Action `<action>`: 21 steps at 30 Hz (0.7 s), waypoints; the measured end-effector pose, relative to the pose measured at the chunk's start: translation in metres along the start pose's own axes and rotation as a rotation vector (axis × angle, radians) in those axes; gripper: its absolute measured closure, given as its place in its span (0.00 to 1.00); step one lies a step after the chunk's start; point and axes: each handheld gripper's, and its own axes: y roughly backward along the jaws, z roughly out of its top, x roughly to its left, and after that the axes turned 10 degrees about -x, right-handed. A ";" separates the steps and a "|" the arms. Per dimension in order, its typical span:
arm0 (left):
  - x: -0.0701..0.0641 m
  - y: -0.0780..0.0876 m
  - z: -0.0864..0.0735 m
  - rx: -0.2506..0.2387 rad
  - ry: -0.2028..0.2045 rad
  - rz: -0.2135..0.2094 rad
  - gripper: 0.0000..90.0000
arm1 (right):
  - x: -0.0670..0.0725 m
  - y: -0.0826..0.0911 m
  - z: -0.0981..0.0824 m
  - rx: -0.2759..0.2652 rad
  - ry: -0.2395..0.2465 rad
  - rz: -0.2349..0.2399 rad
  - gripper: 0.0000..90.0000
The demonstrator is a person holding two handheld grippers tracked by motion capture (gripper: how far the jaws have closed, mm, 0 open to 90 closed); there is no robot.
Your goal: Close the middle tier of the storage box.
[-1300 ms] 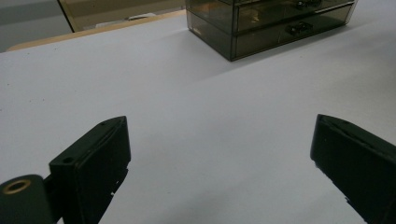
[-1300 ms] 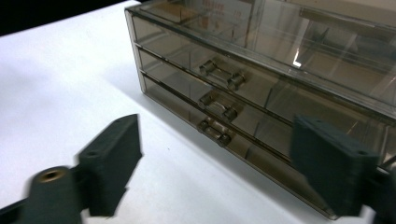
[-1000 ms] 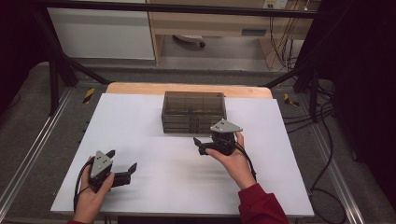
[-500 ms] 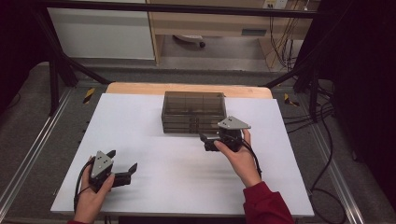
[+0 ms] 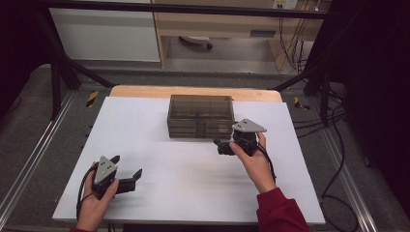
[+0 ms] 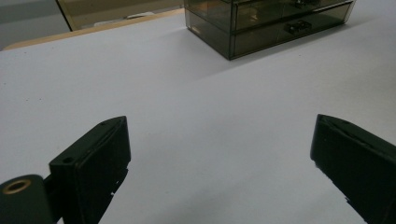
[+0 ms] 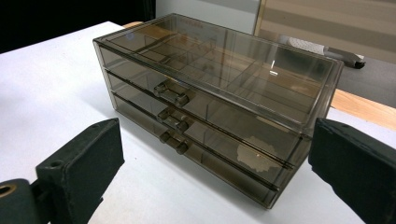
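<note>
A smoky, see-through drawer box (image 5: 200, 116) stands toward the far middle of the white surface (image 5: 159, 145), its three stacked drawers all pushed in. From the high view I see my right claw (image 5: 221, 146) just in front of the box's right front corner, near it but apart from it, held by a hand in a red sleeve (image 5: 280, 212). In the right gripper view the two black jaws stand wide apart and released, with nothing between them, and the drawer box (image 7: 210, 98) sits between them farther off, turned at an angle. Three small handles (image 7: 173, 116) line up one above another down the middle of the drawer fronts. Through the clear top I make out dividers that split the upper drawer into compartments; a pale patch shows through the lower front near the right end, and I cannot tell what it is.

My left claw (image 5: 126, 170) rests low at the near left of the surface, well apart from the box. In the left gripper view its jaws are likewise spread and released over bare white surface (image 6: 210, 140), with the drawer box (image 6: 266, 23) far off at the upper right. A strip of wooden edge (image 5: 193, 91) shows behind the white sheet.
</note>
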 end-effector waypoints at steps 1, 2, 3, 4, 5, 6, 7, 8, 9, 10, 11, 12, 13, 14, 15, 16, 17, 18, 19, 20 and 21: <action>0.000 0.000 0.000 0.000 -0.001 -0.001 0.06 | -0.001 0.000 0.000 0.001 0.000 -0.001 0.04; 0.000 0.000 0.000 0.001 -0.001 -0.001 0.06 | -0.001 0.001 0.000 0.001 -0.001 -0.003 0.04; 0.000 0.000 0.000 0.001 0.000 -0.002 0.06 | -0.002 0.001 0.000 0.001 -0.004 -0.005 0.04; 0.000 0.000 0.000 0.001 0.000 -0.001 0.06 | -0.003 0.002 0.000 0.000 -0.005 -0.007 0.04; 0.000 0.000 0.000 0.001 -0.001 -0.001 0.06 | -0.003 0.002 0.000 0.000 -0.008 -0.009 0.04; 0.000 0.000 0.000 0.001 -0.001 -0.001 0.06 | -0.003 0.002 0.000 -0.001 -0.008 -0.008 0.04; 0.000 0.000 0.000 0.001 -0.001 -0.001 0.06 | -0.004 0.003 0.000 -0.002 -0.007 -0.008 0.04; 0.000 0.000 0.000 0.001 -0.001 -0.001 0.06 | -0.004 0.003 0.000 -0.001 -0.005 -0.009 0.04; 0.000 0.000 0.000 0.001 -0.001 -0.001 0.06 | -0.005 0.004 0.000 0.002 -0.006 -0.011 0.04; 0.000 0.000 0.000 0.001 -0.001 -0.001 0.06 | -0.006 0.004 0.000 0.001 -0.005 -0.010 0.04; 0.000 0.000 0.000 0.002 -0.001 -0.002 0.06 | -0.006 0.004 0.000 0.001 -0.007 -0.012 0.04; 0.000 0.000 0.000 0.002 -0.001 -0.002 0.06 | -0.007 0.005 0.000 0.001 -0.010 -0.014 0.04; 0.000 0.000 0.000 0.003 -0.001 -0.002 0.06 | -0.007 0.005 0.000 0.000 -0.011 -0.013 0.04; 0.000 0.000 0.000 0.003 -0.002 -0.003 0.06 | -0.007 0.006 0.000 -0.002 -0.012 -0.015 0.04; 0.000 0.000 0.000 0.003 -0.002 -0.003 0.06 | -0.008 0.007 0.000 0.000 -0.012 -0.015 0.04; 0.000 0.000 0.000 0.003 -0.002 -0.003 0.06 | -0.008 0.007 0.000 -0.001 -0.011 -0.017 0.04; 0.000 0.000 0.000 0.003 -0.002 -0.002 0.06 | -0.009 0.007 0.000 0.001 -0.013 -0.017 0.04; 0.000 0.000 0.000 0.003 -0.001 -0.003 0.06 | -0.010 0.008 0.000 0.000 -0.010 -0.018 0.04; 0.000 0.000 0.000 0.003 -0.002 -0.003 0.06 | -0.010 0.008 -0.001 -0.002 -0.011 -0.019 0.04; 0.000 0.000 0.000 0.003 -0.002 -0.002 0.06 | -0.010 0.008 -0.001 0.000 -0.014 -0.020 0.04; 0.000 0.000 0.000 0.003 -0.001 -0.002 0.06 | -0.011 0.009 -0.001 0.001 -0.013 -0.021 0.04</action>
